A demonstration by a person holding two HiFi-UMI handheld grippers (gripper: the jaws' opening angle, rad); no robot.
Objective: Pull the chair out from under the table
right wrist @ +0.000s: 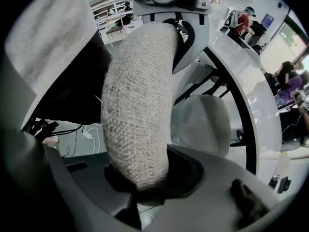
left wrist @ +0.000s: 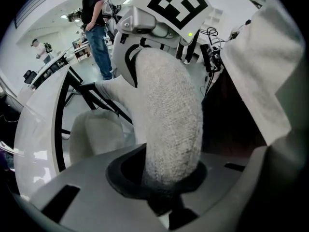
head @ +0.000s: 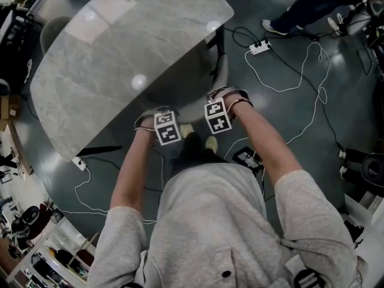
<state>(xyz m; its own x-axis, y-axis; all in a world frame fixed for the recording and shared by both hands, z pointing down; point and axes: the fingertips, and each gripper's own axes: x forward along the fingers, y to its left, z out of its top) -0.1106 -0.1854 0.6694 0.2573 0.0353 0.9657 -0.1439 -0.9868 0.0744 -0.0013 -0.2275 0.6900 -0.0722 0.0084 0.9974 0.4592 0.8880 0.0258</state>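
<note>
Grey knit padding on the top rim of the chair [left wrist: 169,120] sits clamped in both the left gripper [left wrist: 166,180] and the right gripper [right wrist: 140,180], jaws part-closed on it. The rim runs sideways between them, at the edge of the marble table [head: 120,59]; the chair faces in beneath it.

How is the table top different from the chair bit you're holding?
The table top is smooth, shiny and marbled; the chair back is fuzzy and knitted. The table top is wide and flat; the chair back is a fat curved roll. The left gripper and right gripper clamp the chair back, not the table top. Both look pale grey.
</note>
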